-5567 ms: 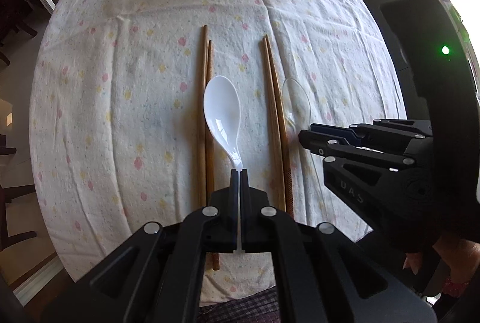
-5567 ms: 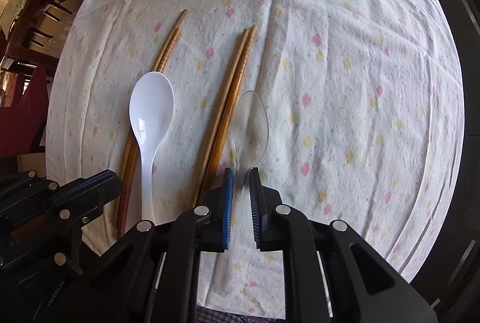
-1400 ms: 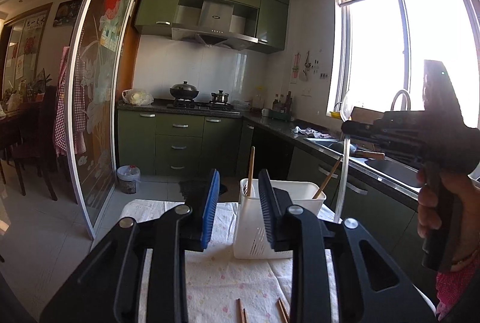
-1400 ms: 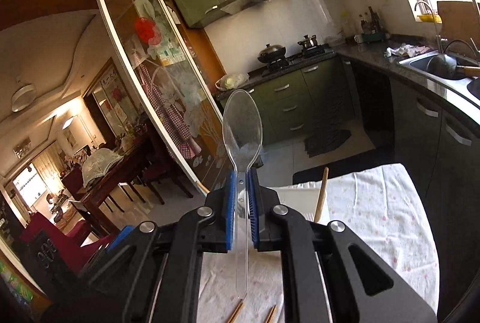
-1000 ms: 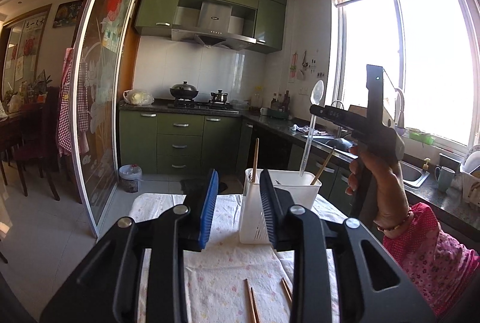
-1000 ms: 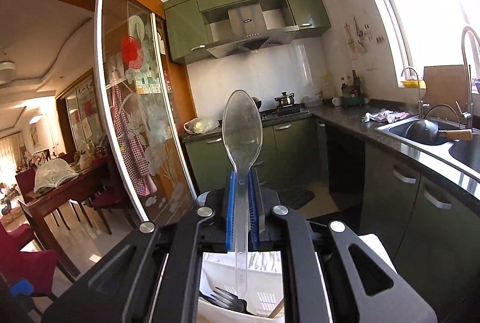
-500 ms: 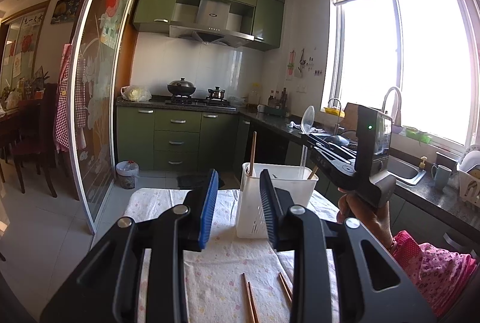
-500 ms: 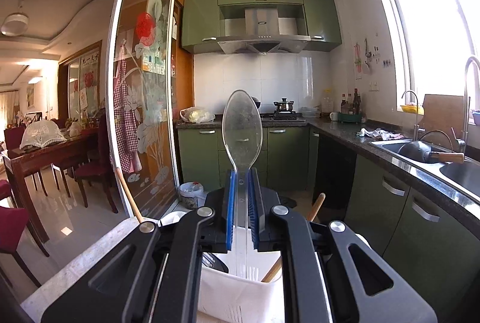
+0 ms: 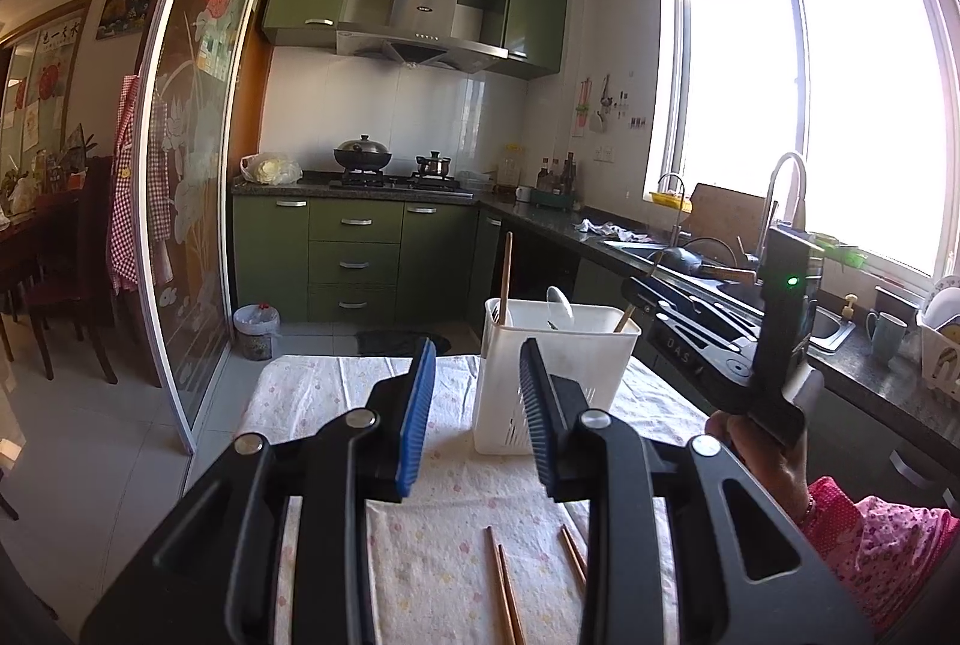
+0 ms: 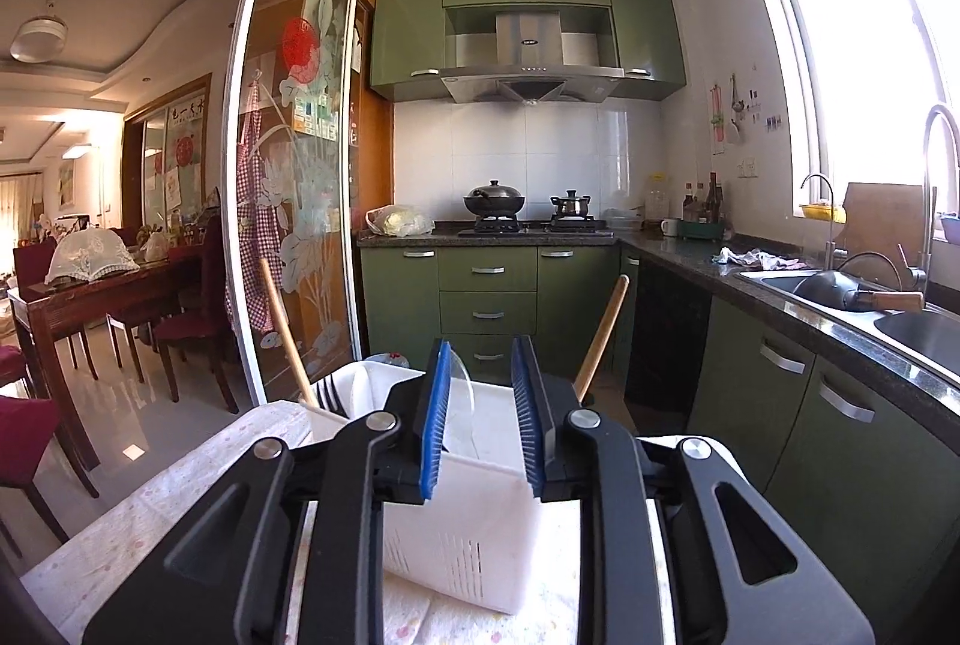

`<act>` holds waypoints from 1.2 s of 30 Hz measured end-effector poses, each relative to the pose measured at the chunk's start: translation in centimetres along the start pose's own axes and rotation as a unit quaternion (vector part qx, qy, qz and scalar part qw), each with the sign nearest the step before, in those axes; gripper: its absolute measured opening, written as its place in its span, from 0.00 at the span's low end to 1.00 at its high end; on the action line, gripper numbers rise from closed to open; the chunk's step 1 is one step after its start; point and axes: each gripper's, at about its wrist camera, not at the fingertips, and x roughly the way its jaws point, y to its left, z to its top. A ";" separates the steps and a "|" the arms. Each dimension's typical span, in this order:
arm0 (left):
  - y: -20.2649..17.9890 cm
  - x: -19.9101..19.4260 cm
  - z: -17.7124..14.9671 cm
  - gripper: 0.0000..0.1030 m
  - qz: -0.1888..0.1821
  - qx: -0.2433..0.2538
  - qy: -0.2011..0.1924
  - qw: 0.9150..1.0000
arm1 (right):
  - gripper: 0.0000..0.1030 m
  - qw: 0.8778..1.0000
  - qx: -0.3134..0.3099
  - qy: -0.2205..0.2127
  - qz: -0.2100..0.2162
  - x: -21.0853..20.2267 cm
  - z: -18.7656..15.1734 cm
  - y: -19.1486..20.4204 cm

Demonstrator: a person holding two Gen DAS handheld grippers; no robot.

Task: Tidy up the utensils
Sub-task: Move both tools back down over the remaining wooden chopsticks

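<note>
A white slotted utensil holder (image 9: 558, 363) stands on the flowered tablecloth (image 9: 432, 555). My left gripper (image 9: 478, 351) hangs open and empty in front of it. My right gripper (image 10: 480, 363) is just above the holder (image 10: 480, 525), and its jaws are opening. The clear plastic spoon (image 10: 459, 405) stands loose between them with its handle down in the holder, leaning toward the left pad. Its bowl (image 9: 559, 300) pokes above the rim in the left wrist view. Two wooden chopsticks (image 10: 282, 327) and a fork (image 10: 327, 393) stand in the holder too.
Two pairs of wooden chopsticks (image 9: 504, 585) lie on the cloth near my left gripper. A person's hand (image 9: 756, 453) holds the right gripper (image 9: 690, 309) at the table's right side. Green kitchen cabinets and a counter with a sink (image 9: 690, 249) lie beyond the table.
The right gripper came down over the holder with the clear spoon, then its jaws parted and the spoon sank into the holder. The left gripper stayed where it was.
</note>
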 end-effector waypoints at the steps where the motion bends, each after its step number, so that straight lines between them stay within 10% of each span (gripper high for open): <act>1: -0.1 0.2 -0.1 0.30 -0.001 0.001 0.013 1.000 | 0.25 1.000 0.000 0.001 0.005 -1.2 0.1 0.0; 8: -2.1 5.0 -2.2 0.38 0.020 0.030 0.221 0.975 | 0.32 0.992 0.007 0.115 0.047 -9.2 -1.6 -0.1; 15: -1.1 12.5 -8.3 0.19 0.015 -0.039 0.488 0.872 | 0.32 0.965 0.061 0.250 0.057 -13.9 -6.4 -4.0; 20: -0.4 14.2 -11.2 0.18 0.032 -0.048 0.544 0.837 | 0.32 0.957 0.090 0.270 0.051 -16.5 -8.4 -6.6; 36: -2.2 16.2 -11.2 0.18 0.065 0.015 0.561 0.825 | 0.32 0.952 0.107 0.276 0.072 -16.3 -7.2 -7.3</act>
